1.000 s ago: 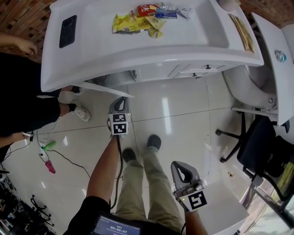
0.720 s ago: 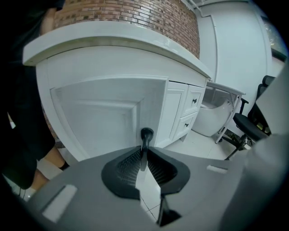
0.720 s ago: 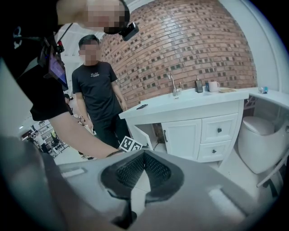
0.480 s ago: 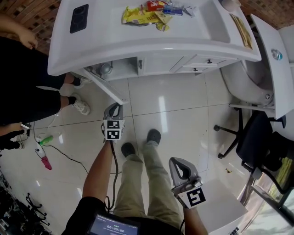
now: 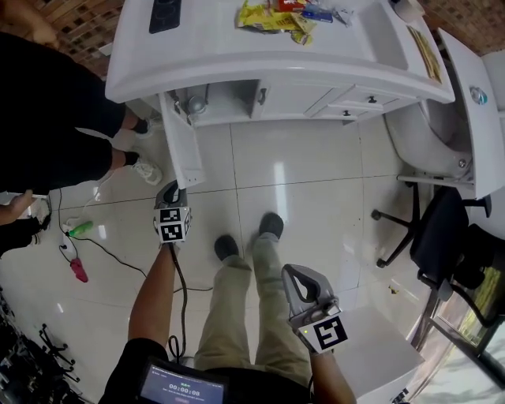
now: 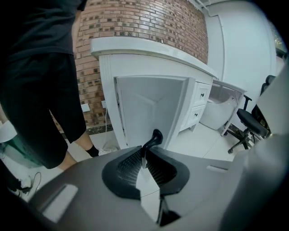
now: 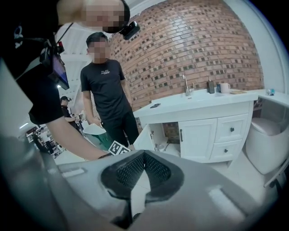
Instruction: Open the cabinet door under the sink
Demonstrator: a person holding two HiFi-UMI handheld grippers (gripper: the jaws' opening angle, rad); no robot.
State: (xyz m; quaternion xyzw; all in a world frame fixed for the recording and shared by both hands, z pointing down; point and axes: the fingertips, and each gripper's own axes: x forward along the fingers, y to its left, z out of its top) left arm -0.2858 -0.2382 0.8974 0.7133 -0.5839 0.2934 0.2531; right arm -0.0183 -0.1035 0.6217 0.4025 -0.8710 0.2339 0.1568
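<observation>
Cabinet door (image 5: pixel 183 151) stands open; outstretched left gripper (image 5: pixel 173 189) grips its handle (image 6: pixel 156 136).

You are seeing the countertop (image 5: pixel 207 49) running off the top edge | phone (image 5: pixel 166 7) on the countertop getting cropped | door handle (image 6: pixel 155 136) below the countertop hiding its lower end between the jaws of your left gripper (image 6: pixel 143 154).

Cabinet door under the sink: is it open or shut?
Open. The cabinet door sticks out from the vanity, showing the inside, and the left gripper grips its handle.
</observation>
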